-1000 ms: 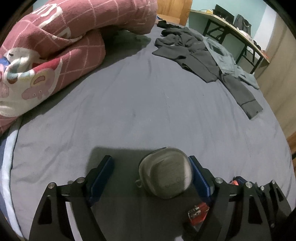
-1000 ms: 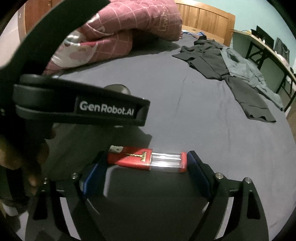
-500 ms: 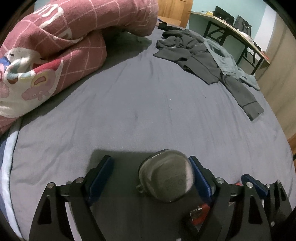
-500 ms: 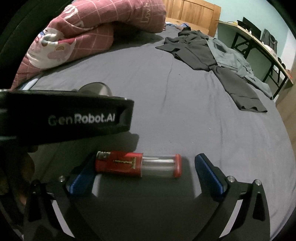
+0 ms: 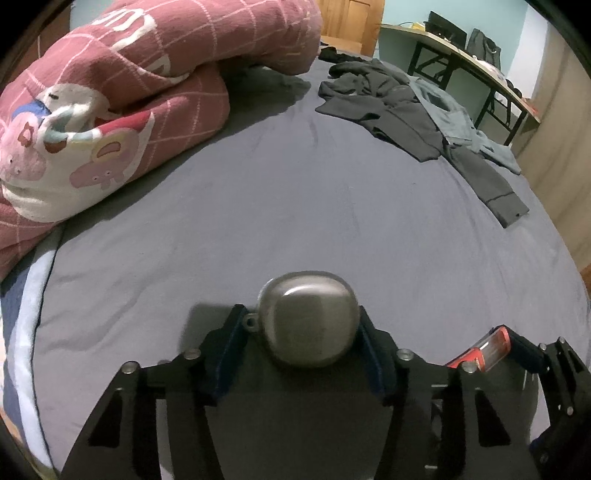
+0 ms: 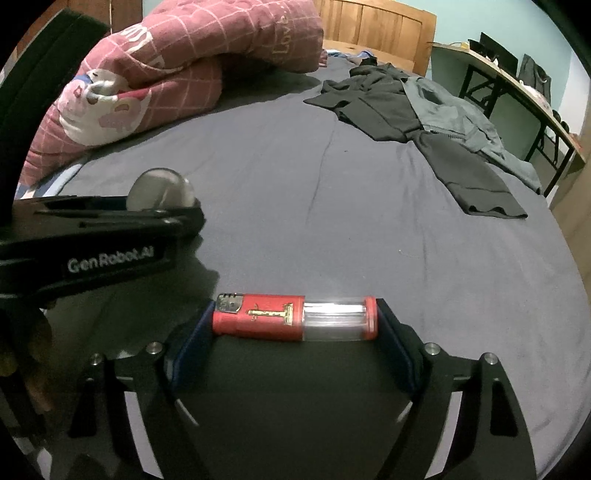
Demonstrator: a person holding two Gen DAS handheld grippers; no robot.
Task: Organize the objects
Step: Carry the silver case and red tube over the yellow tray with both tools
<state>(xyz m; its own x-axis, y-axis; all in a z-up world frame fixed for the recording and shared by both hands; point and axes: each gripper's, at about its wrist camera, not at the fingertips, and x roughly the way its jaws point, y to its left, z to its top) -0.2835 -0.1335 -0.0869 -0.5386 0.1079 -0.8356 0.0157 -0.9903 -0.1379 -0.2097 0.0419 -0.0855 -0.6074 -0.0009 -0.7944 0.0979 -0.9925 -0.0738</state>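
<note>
A wide stretch of bare grey bed sheet is seen ahead of both claws. It is bounded on the left by a bunched pink checked quilt with cartoon print, and at the far right by dark grey clothes spread flat. A wooden headboard closes the far edge, and a long worktop on black legs stands beyond the right edge of the bed.

The left claw is closing; a rounded grey metallic case with a small loop sits between its blue pads, both of which are seen touching its sides.

The right claw is clamped endwise on a red lighter with a clear plastic tank, held crosswise at the pad tips. Both claws are side by side, close together.
</note>
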